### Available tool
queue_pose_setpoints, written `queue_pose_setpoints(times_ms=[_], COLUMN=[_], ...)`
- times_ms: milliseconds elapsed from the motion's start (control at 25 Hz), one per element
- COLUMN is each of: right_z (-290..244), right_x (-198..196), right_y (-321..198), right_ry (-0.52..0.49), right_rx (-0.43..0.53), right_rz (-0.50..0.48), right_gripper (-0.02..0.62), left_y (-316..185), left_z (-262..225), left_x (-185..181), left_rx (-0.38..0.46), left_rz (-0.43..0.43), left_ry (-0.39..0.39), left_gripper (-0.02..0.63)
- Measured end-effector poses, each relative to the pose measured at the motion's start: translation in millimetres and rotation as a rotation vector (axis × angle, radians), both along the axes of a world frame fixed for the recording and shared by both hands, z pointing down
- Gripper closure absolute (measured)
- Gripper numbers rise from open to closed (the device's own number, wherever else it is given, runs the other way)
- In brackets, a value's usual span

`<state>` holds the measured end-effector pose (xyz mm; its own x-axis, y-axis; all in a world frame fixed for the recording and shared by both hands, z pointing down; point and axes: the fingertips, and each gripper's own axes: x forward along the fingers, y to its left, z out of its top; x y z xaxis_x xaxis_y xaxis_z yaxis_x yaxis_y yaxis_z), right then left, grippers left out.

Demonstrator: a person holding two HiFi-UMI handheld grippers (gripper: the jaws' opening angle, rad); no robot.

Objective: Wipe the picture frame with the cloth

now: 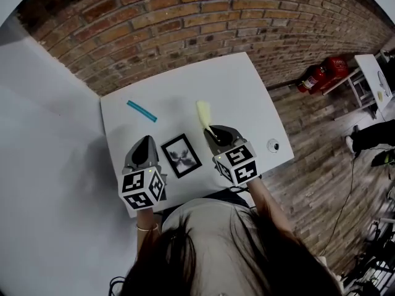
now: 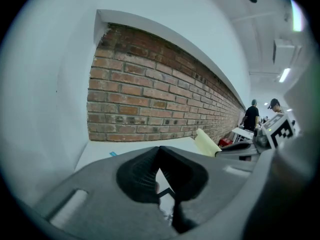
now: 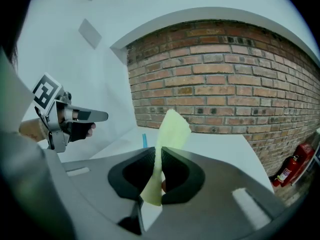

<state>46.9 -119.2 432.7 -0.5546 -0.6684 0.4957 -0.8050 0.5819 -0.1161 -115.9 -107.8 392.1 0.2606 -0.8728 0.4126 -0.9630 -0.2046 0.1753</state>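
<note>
A small black picture frame (image 1: 181,155) with a dark print lies flat on the white table (image 1: 247,85), between my two grippers. My left gripper (image 1: 147,143) hovers just left of the frame, jaws shut and empty (image 2: 159,153); a corner of the frame (image 2: 165,191) shows below them. My right gripper (image 1: 211,132) is just right of the frame, shut on a pale yellow cloth (image 1: 203,113). In the right gripper view the cloth (image 3: 173,130) stands up from between the pads (image 3: 158,155). The cloth (image 2: 206,143) also shows in the left gripper view.
A blue strip (image 1: 142,111) lies on the table's far left part. A small round object (image 1: 273,145) sits near the right edge. A brick wall (image 1: 203,23) runs behind the table. Red fire extinguishers (image 1: 321,76) stand on the wooden floor to the right. People stand far off (image 2: 251,116).
</note>
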Motion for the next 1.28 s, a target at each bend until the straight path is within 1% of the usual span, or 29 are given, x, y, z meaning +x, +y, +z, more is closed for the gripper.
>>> queue_pose_setpoints(times_ms=[200, 360, 760, 1080, 1280], right_z=[-18.7, -35.8, -70.6, -95.1, -102.0], right_x=[4.9, 4.2, 0.7, -1.7, -1.4], right_y=[-2.3, -4.9, -9.1, -7.8, -7.6], right_ry=[-0.035, -0.059, -0.122, -0.157, -0.165], right_rx=[0.041, 0.086, 0.177, 0.255, 0.276], right_rz=[0.02, 0.029, 0.048, 0.06, 0.068], right_gripper=[0.557, 0.557, 0.557, 0.557, 0.557], left_y=[-2.0, -3.0, -5.4, -1.6, -1.7], left_z=[-19.7, -33.0, -52.1, -72.9, -84.1], left_x=[3.7, 3.9, 4.0, 2.8, 2.1], left_rx=[0.068, 0.127, 0.201, 0.302, 0.346], left_rz=[0.0, -0.003, -0.001, 0.012, 0.012], left_ry=[0.002, -0.017, -0.045, -0.08, -0.094], left_gripper=[0.604, 0.604, 0.604, 0.604, 0.604])
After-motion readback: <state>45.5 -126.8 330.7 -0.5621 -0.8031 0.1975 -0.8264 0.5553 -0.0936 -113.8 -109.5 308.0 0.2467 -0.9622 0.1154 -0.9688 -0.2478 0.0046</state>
